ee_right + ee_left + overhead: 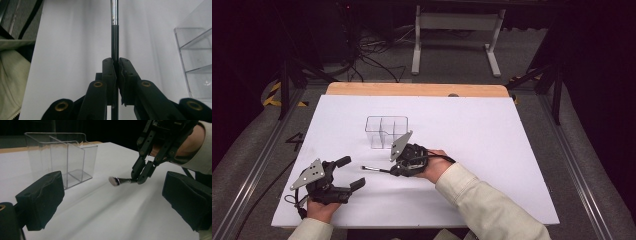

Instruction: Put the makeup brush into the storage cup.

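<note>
A slim brush [374,169] with a black handle and a silver ferrule [114,15] lies level just above the white table sheet [492,150]. My right gripper [393,172] is shut on its handle; in the right gripper view the jaws [115,61] pinch the black shaft. From the left gripper view the brush head [113,180] points toward me, held by the right gripper [138,178]. My left gripper [352,172] sits at the front left, open with nothing between its pads [40,197]. A clear divided box [386,131] stands just behind the right gripper.
The clear box [60,157] has several empty compartments [197,62]. A wooden table edge [412,89] runs along the far side of the sheet. Beyond it are cables and a white table frame [457,30] on the floor.
</note>
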